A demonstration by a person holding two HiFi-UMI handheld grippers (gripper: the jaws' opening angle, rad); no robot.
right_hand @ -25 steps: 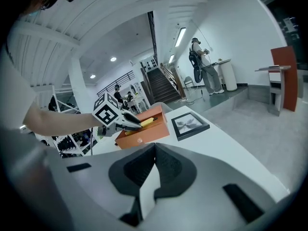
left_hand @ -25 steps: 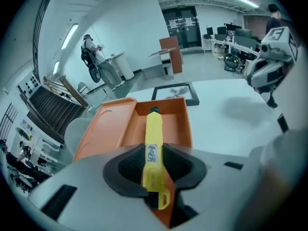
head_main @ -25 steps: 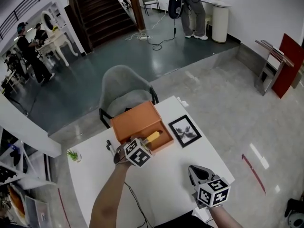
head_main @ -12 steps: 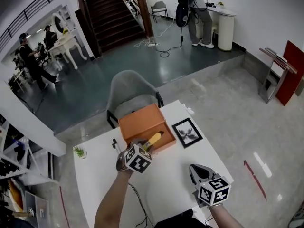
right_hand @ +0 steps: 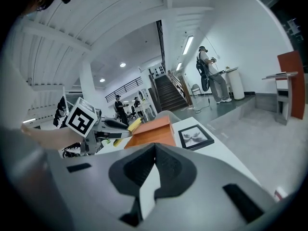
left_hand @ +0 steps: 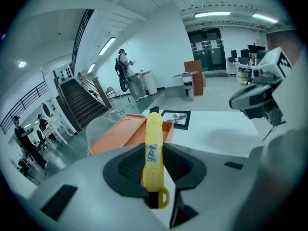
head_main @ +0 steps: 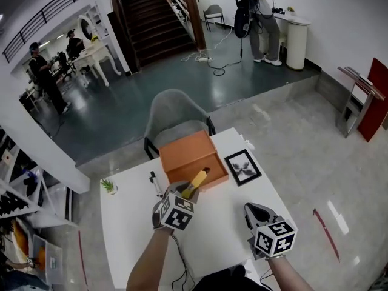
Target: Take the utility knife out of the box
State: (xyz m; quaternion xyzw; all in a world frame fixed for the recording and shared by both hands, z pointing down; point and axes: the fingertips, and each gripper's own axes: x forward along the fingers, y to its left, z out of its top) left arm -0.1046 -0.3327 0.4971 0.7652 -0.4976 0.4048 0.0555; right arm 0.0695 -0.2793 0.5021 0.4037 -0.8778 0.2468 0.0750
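The yellow utility knife [left_hand: 154, 150] sticks out forward between the jaws of my left gripper [left_hand: 155, 147], which is shut on its body. In the head view the utility knife [head_main: 197, 180] hangs over the front edge of the open orange box [head_main: 188, 156], with the left gripper [head_main: 189, 191] just in front of the box. The box [left_hand: 126, 134] lies beyond the knife tip. My right gripper [head_main: 253, 210] hovers over the table's near right part, jaws shut and nothing in them. In the right gripper view [right_hand: 155, 148], the knife [right_hand: 133, 124] and box [right_hand: 155, 131] are at the left.
A black-framed picture [head_main: 242, 167] lies right of the box on the white table [head_main: 224, 223]. A pen [head_main: 153, 180] and a small plant [head_main: 109, 187] sit at the left. A grey chair [head_main: 176, 117] stands behind the table. A cable [head_main: 182, 265] runs along the near edge.
My left gripper has lifted the knife up and back from the box toward the near side, rolling a little. The right gripper has risen slightly.
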